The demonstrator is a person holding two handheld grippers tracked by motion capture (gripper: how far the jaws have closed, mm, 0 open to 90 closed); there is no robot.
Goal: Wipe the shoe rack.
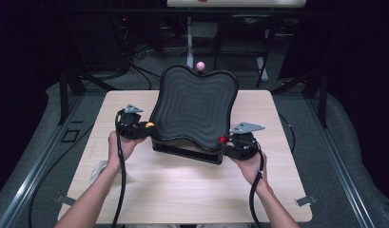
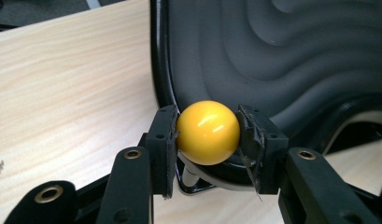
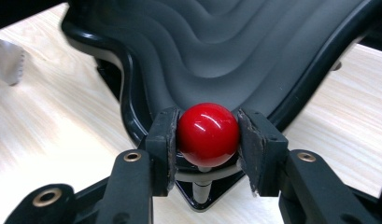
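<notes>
1. My left gripper [image 2: 208, 135] has its jaws clamped on the yellow ball knob [image 2: 208, 132]; both pads press on its sides in the left gripper view. From above, that knob [image 1: 149, 125] is a small yellow spot at the left edge of the black wavy tray [image 1: 194, 107].
2. My right gripper [image 3: 208, 136] is clamped the same way on the red ball knob [image 3: 208, 134]. In the high view that knob [image 1: 223, 139] sits at the tray's near right corner, just beside the right gripper [image 1: 228, 142].
3. The tray stands tilted over the wooden table [image 1: 182, 185], far edge raised towards the camera, its ribbed surface facing me.
4. Under the tray a dark base [image 1: 187, 153] shows as a strip along the near edge; the rest is covered by the tray, so I cannot tell how it joins.
5. Below each knob a short metal stem [image 3: 200, 189] runs down into a bracket; its lower end is cut off by the jaws.
6. A pink ball [image 1: 200, 65] pokes up behind the tray's far edge; what carries it is hidden.
7. Something pale and crumpled [image 1: 98, 170] lies on the table by my left forearm, partly covered; I cannot make out what it is.
8. My left gripper [image 1: 137, 127] is mostly covered by its grey plate from above.
</notes>
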